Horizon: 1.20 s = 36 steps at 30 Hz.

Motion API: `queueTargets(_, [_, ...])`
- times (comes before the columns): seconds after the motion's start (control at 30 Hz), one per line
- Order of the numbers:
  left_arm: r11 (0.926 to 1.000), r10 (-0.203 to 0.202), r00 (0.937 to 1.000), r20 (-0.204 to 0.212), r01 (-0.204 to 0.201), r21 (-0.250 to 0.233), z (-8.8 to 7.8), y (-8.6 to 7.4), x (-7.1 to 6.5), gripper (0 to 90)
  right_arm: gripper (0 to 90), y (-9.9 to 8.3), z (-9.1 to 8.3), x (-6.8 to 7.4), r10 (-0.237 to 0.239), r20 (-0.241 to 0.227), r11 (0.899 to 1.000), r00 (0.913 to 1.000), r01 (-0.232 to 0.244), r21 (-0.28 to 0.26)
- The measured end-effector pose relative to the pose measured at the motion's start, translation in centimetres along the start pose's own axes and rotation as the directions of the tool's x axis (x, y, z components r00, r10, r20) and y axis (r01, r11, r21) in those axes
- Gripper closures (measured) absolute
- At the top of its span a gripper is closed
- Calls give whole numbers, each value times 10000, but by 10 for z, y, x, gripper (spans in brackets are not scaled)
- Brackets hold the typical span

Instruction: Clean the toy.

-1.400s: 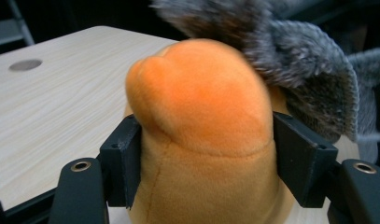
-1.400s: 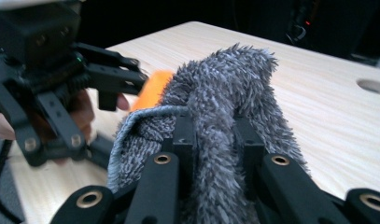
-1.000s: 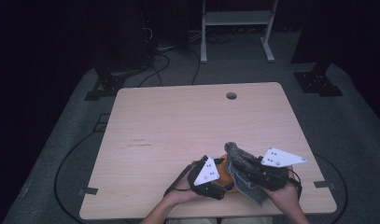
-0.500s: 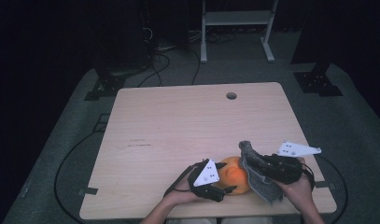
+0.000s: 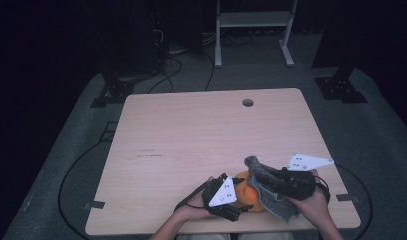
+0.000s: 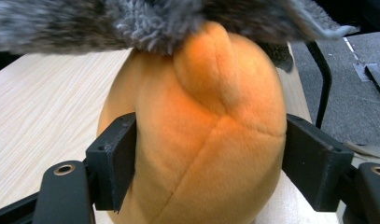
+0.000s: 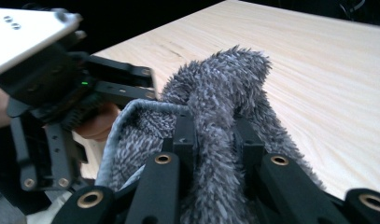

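Note:
An orange plush toy (image 5: 250, 194) sits near the front edge of the wooden table (image 5: 191, 135). My left gripper (image 5: 241, 206) is shut on it. In the left gripper view both black pads (image 6: 116, 158) press into the sides of the orange plush (image 6: 201, 140), and the jaws have just been closing on it. A grey fuzzy cloth (image 5: 269, 194) lies over the plush's right side and shows along the top of the left gripper view (image 6: 155, 23). My right gripper (image 7: 215, 135) is shut on a fold of this cloth (image 7: 225, 88), and it sits right of the plush (image 5: 273, 181).
The table has a round cable hole (image 5: 247, 102) near its far edge. Black cables (image 5: 176, 65), black stand feet (image 5: 341, 87) and a white frame (image 5: 251, 30) stand on the dark floor behind. The front edge lies just under both hands.
The right gripper has drawn the grey cloth a little to the right, so more of the orange plush shows. The left gripper has kept its place at the plush.

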<state>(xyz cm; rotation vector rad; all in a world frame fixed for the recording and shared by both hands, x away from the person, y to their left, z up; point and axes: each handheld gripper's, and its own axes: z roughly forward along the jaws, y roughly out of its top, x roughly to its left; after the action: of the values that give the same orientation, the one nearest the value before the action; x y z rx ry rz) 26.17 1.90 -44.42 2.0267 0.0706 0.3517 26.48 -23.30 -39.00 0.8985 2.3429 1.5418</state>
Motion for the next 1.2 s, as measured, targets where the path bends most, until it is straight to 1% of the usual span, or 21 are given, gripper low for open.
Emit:
queueTargets(0.07, [10000, -10, 10000, 6, 10, -12, 0, 0, 0, 246, 747, -7, -5, -12, 493, 46, 9988, 9988, -492, -55])
queueTargets(0.2, [10000, -46, 10000, 66, 46, -58, 0, -2, 1, 245, 747, -18, -11, -28, 1071, 177, 9942, 9941, -1071, 20])
queueTargets(0.33, [10000, 38, 10000, 67, -37, -85, 0, -2, 1, 244, 747, -22, -17, -34, 1057, 634, 9940, 9924, -1073, 222])
queueTargets(0.43, [9999, -40, 10000, 85, 41, -113, -1, -4, 2, 241, 747, -25, -21, -39, 1263, 693, 9916, 9896, -1279, 182])
queueTargets(0.47, [9999, -115, 9999, 101, 116, -126, -2, -4, 3, 239, 747, -25, -22, -38, 1389, 592, 9903, 9885, -1392, 19])
queueTargets(0.5, [9997, -196, 9998, 86, 198, -144, -2, -5, 4, 237, 748, -23, -22, -35, 1379, 429, 9904, 9895, -1374, -141])
queueTargets(0.57, [9989, -429, 9990, 83, 430, -191, -4, -6, 7, 231, 748, -15, -22, -24, 1002, -23, 9939, 9950, -1002, -470])
queueTargets(0.6, [9985, -511, 9987, 79, 513, -194, -4, -6, 8, 231, 747, -12, -21, -20, 846, -252, 9950, 9961, -858, -511])
queueTargets(0.63, [9979, -618, 9980, 113, 620, -170, -6, -7, 11, 231, 747, -11, -20, -17, 728, -306, 9962, 9969, -742, -456])
queueTargets(0.67, [9978, -643, 9979, 120, 645, -161, -6, -8, 13, 231, 747, -12, -16, -16, 548, -214, 9980, 9983, -554, -306])
queueTargets(0.73, [9972, -726, 9973, 105, 728, -176, -7, -9, 14, 233, 747, -15, -14, -20, 751, -327, 9967, 9966, -760, -278])
queueTargets(0.77, [9971, -745, 9972, 96, 746, -155, -8, -9, 15, 233, 747, -18, -14, -25, 993, -411, 9945, 9942, -1005, -294])
queueTargets(0.8, [9967, -788, 9969, 85, 789, -166, -8, -9, 15, 234, 747, -22, -15, -31, 1221, -361, 9919, 9919, -1233, -315])
queueTargets(0.87, [9962, -853, 9962, 151, 856, -172, -8, -10, 16, 233, 746, -27, -19, -38, 1496, -167, 9883, 9886, -1500, -288])
queueTargets(0.93, [9940, -1057, 9942, 206, 1062, -243, -8, -12, 18, 232, 746, -31, -23, -42, 1657, 205, 9859, 9860, -1651, -268])
queueTargets(0.97, [9923, -1197, 9926, 215, 1203, -296, -8, -13, 18, 232, 746, -31, -25, -43, 1730, 327, 9845, 9844, -1718, -356])
queueTargets(1.0, [9910, -1296, 9913, 223, 1302, -315, -8, -14, 19, 232, 746, -29, -26, -41, 1705, 300, 9845, 9849, -1690, -476])
queueTargets(1.03, [9901, -1359, 9905, 226, 1366, -318, -9, -14, 21, 231, 746, -26, -26, -37, 1572, 251, 9859, 9872, -1555, -612])
queueTargets(1.1, [9859, -1620, 9865, 254, 1628, -377, -10, -16, 23, 230, 745, -19, -24, -29, 1261, 115, 9890, 9919, -1249, -794])
queueTargets(1.13, [9846, -1690, 9852, 280, 1701, -396, -10, -17, 25, 228, 744, -16, -21, -23, 1048, -31, 9913, 9945, -1048, -791])
queueTargets(1.2, [9817, -1846, 9821, 362, 1861, -417, -11, -20, 27, 228, 743, -14, -16, -17, 687, 139, 9961, 9975, -678, -570])
